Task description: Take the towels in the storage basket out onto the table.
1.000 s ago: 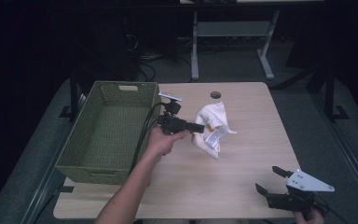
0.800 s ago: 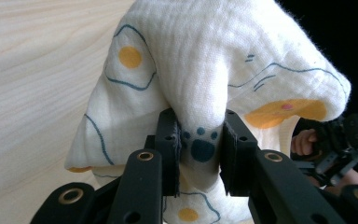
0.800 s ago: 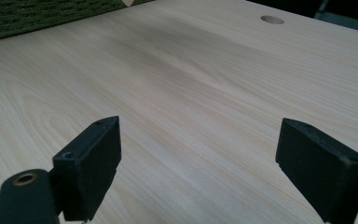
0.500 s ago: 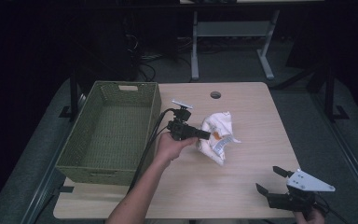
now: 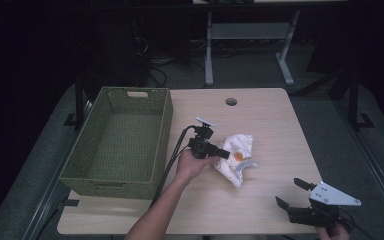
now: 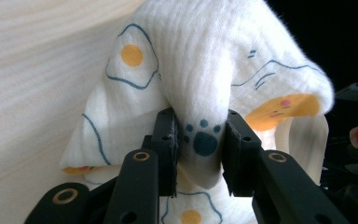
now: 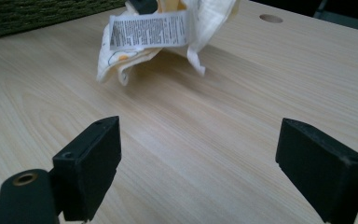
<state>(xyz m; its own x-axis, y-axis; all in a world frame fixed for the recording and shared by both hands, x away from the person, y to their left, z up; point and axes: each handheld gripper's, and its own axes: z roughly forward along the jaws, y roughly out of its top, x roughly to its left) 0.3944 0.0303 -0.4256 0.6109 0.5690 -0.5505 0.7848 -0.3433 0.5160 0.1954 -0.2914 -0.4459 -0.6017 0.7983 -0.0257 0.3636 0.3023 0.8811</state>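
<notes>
Honestly, the left gripper (image 6: 200,140) pinches just one fold of cloth (image 5: 236,155); it could slip loose before the basket (image 5: 117,177). Right gripper (image 7: 200,172) sits wide apart.

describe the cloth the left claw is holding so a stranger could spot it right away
Start at the green woven basket on the table's left. Just right of it, the left claw pinches a crumpled white cloth, printed with fried eggs and a blue paw, the only fabric there.
</notes>
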